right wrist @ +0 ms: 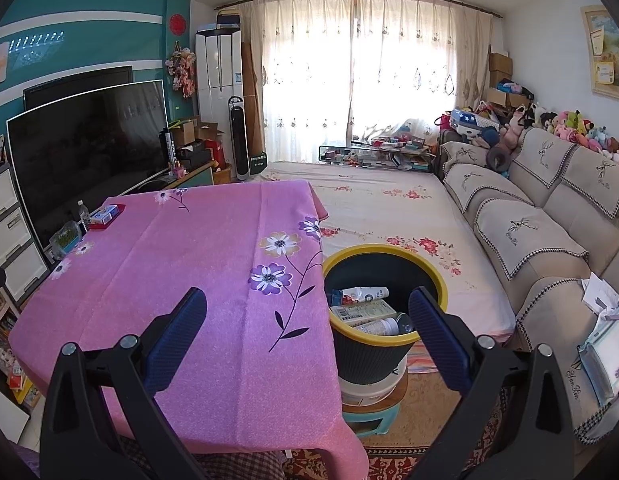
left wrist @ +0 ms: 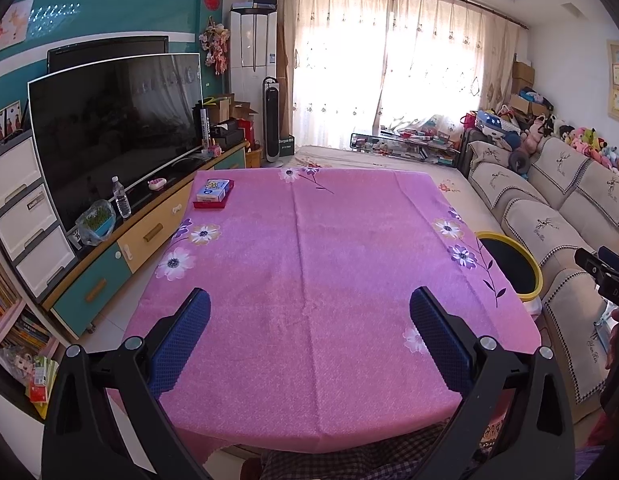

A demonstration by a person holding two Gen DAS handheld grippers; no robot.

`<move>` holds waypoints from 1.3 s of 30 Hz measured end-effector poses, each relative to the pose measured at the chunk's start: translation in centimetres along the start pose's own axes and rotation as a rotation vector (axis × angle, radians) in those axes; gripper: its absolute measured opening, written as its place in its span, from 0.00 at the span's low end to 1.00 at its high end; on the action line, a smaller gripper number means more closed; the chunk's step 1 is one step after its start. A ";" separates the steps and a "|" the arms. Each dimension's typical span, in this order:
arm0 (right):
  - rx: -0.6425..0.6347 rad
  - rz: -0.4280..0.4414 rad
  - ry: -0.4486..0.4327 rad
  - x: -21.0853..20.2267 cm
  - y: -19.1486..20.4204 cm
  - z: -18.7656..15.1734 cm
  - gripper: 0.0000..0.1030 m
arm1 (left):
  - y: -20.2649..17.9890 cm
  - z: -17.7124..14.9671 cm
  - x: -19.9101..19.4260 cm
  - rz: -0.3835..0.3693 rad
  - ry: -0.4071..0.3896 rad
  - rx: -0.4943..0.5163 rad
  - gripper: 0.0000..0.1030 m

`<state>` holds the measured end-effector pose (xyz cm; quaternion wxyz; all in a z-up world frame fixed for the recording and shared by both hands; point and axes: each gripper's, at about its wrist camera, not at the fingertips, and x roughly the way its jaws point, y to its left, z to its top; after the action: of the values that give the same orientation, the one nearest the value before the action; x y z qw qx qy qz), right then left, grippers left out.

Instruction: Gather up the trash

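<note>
Both claws are spread wide and hold nothing. My left gripper hovers over the pink tablecloth, where a small box lies at the far left corner. Only my right gripper sees into the yellow-rimmed bin beside the table: bottles and cartons lie inside.
</note>
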<state>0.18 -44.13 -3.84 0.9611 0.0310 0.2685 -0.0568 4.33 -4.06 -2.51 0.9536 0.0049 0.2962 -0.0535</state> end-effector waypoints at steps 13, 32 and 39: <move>0.001 0.001 0.006 0.2 -0.1 0.0 0.93 | -0.1 0.0 0.5 -0.005 0.009 -0.011 0.95; 0.002 0.000 0.012 0.4 -0.2 -0.3 0.93 | -0.8 -0.1 1.1 0.001 0.021 -0.004 0.95; 0.000 0.001 0.016 0.6 -0.2 -0.5 0.93 | -1.0 -0.2 1.3 0.006 0.022 0.003 0.95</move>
<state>0.40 -44.37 -4.58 0.9590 0.0316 0.2760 -0.0561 5.18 -5.19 -3.40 0.9505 0.0077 0.3064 -0.0509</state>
